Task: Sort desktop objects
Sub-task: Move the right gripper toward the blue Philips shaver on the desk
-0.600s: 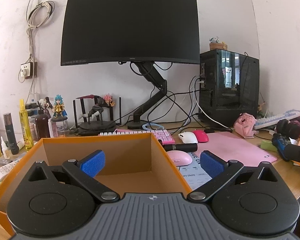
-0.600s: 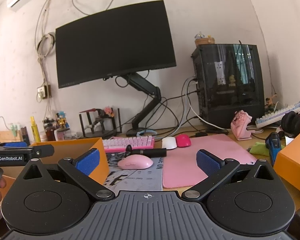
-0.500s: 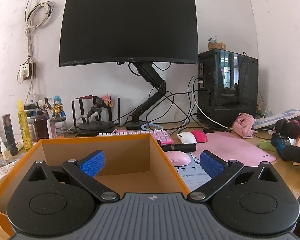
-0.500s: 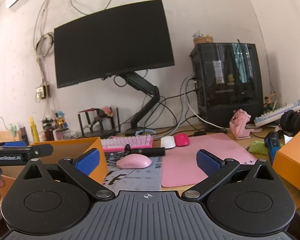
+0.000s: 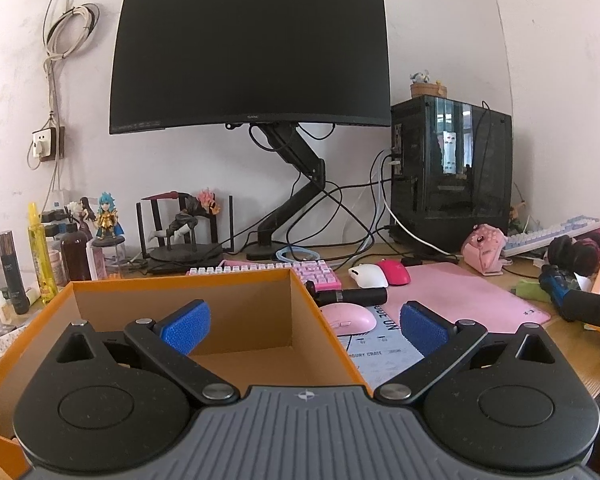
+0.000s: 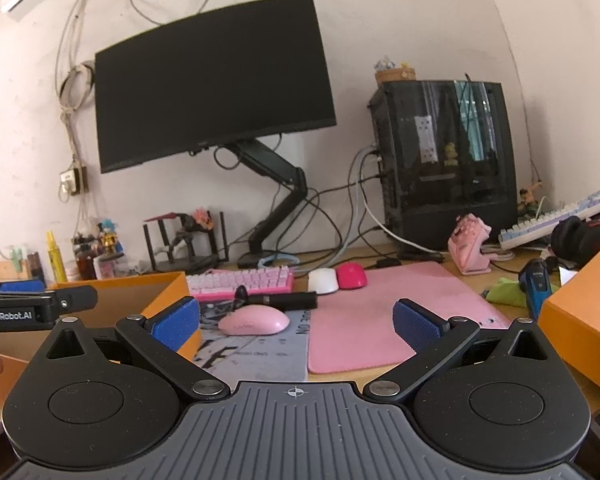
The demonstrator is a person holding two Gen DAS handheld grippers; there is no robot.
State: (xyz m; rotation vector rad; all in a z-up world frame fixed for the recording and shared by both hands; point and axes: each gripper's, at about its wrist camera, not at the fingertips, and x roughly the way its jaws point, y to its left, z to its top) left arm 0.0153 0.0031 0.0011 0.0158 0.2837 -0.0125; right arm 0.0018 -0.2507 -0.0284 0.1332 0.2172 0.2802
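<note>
- Our left gripper (image 5: 304, 322) has its blue fingers (image 5: 185, 322) spread wide with nothing between them; it hovers over the orange box (image 5: 180, 284), whose visible floor shows nothing lying on it.
- Our right gripper (image 6: 296, 320) is likewise spread wide and holds nothing, hanging above the pink mouse pad (image 6: 380, 312).
- Just right of the orange box, loose things lie on the tabletop (image 5: 572, 356): a pale pink mouse (image 5: 348, 319), a black cylinder (image 5: 350, 295) behind it, a pink keyboard (image 5: 268, 272), and a white mouse (image 5: 368, 275) touching a magenta mouse (image 5: 394, 272).
- Far right of the box sit a second orange box (image 6: 584, 328) and a blue tool (image 6: 534, 284).
- We judge the sorting incomplete as things lie: what we see of the box is bare while the mice and cylinder lie outside it. Which thing belongs where we cannot tell.
- Readable writing: "GenRobot.AI" on the left gripper's body (image 6: 8, 315) in the right view; "URY CRATE" on the printed mat (image 5: 380, 354) beside the box. The monitor (image 5: 252, 56) badge is too small to read.
</note>
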